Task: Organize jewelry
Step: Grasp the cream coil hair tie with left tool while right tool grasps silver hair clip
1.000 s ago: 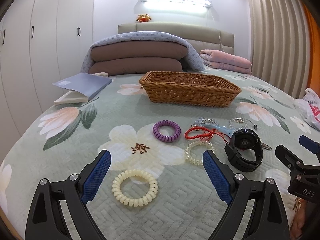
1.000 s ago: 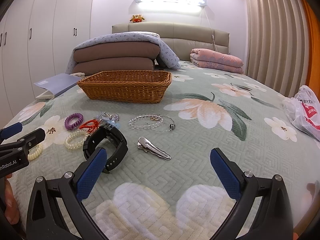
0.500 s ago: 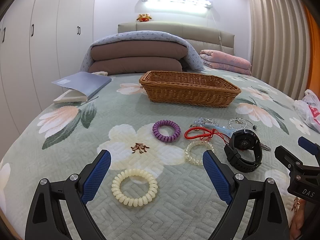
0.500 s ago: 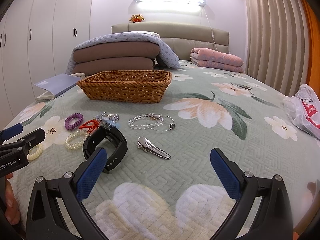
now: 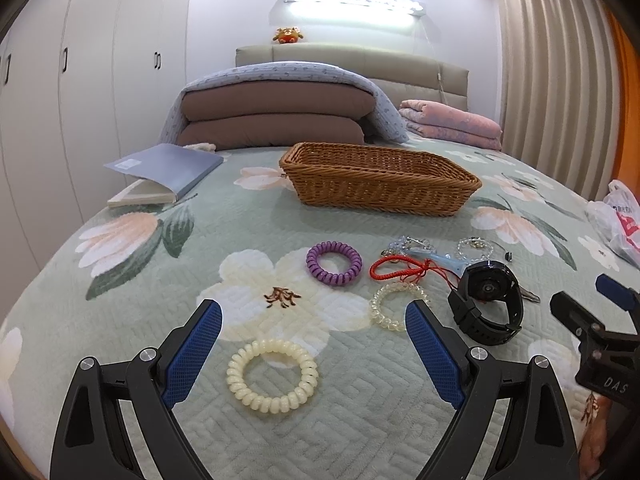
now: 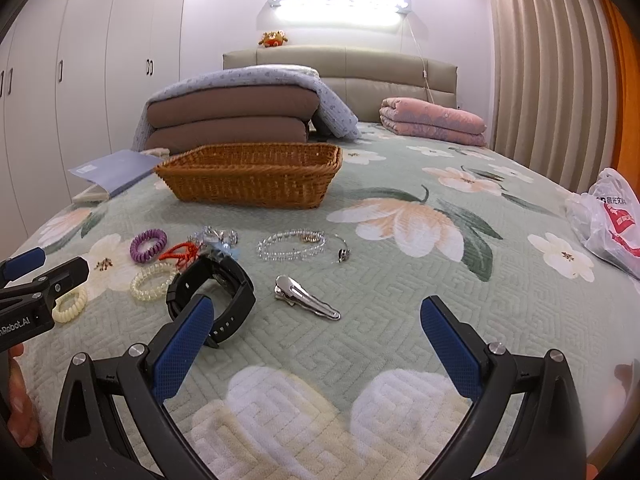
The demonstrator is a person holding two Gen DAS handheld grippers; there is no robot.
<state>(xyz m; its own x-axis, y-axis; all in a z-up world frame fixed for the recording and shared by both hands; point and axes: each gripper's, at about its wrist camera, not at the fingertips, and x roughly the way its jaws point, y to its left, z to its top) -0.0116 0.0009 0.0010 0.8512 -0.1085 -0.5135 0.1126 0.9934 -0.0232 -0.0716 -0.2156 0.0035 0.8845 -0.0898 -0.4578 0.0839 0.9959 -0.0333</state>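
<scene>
Left gripper (image 5: 313, 334) wide above cream hair tie (image 5: 272, 375)

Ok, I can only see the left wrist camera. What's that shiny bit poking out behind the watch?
Observer: It's a silver hair clip, lying flat on the bed just to the right of the watch.
Operator: Is the right gripper holding anything?
Observer: No. The right gripper is open and empty, and the clip lies just ahead of it.
Operator: And the sparkly thing near the basket?
Observer: That's a clear bead bracelet with a thin bangle at its right end. Both are on the bed, not in the basket.
</scene>
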